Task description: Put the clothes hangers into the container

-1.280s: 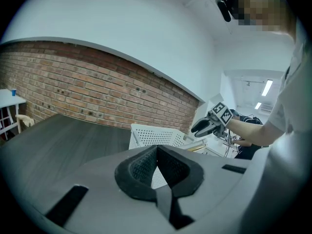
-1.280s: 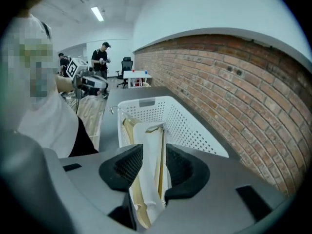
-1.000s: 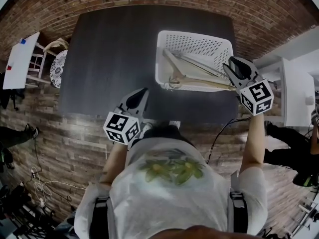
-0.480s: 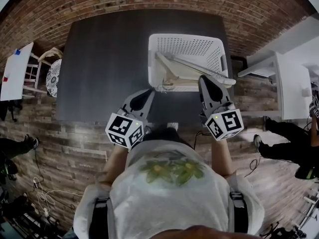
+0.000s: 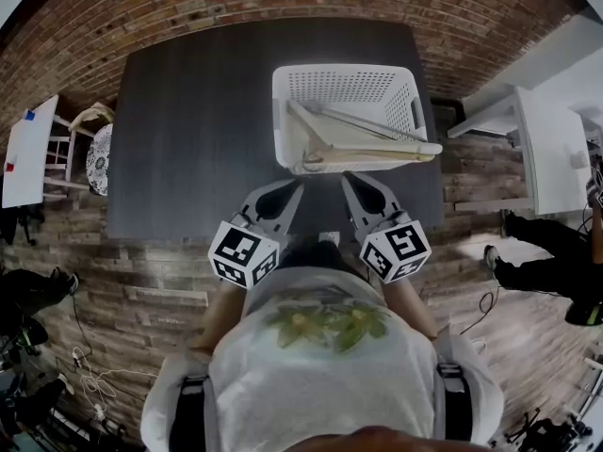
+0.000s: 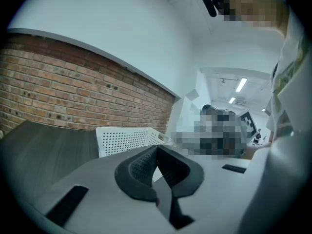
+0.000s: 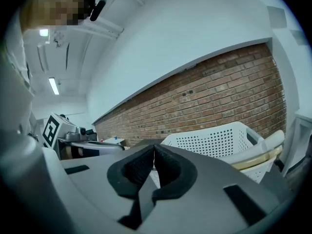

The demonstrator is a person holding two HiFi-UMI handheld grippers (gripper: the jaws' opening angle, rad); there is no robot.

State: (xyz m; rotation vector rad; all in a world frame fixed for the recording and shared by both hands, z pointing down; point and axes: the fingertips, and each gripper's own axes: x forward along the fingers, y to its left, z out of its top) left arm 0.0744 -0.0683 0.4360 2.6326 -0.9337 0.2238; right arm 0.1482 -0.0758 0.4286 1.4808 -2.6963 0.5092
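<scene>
Dark table (image 5: 188,130) in a brick-walled room — at its near edge a person holds the left gripper (image 5: 294,188) and right gripper (image 5: 350,179) side by side, each with jaws pressed together on nothing. Just beyond them stands the white perforated container (image 5: 283,111), where the hangers (image 5: 377,149) lie slanted, their long ends resting on and jutting past the right rim. Pale and rigid-looking, they should prove light, stiff and somewhat slick — best taken on a straight arm near the neck, since a grip at the tip would likely let one swing. No hanger shows on the table itself.
</scene>
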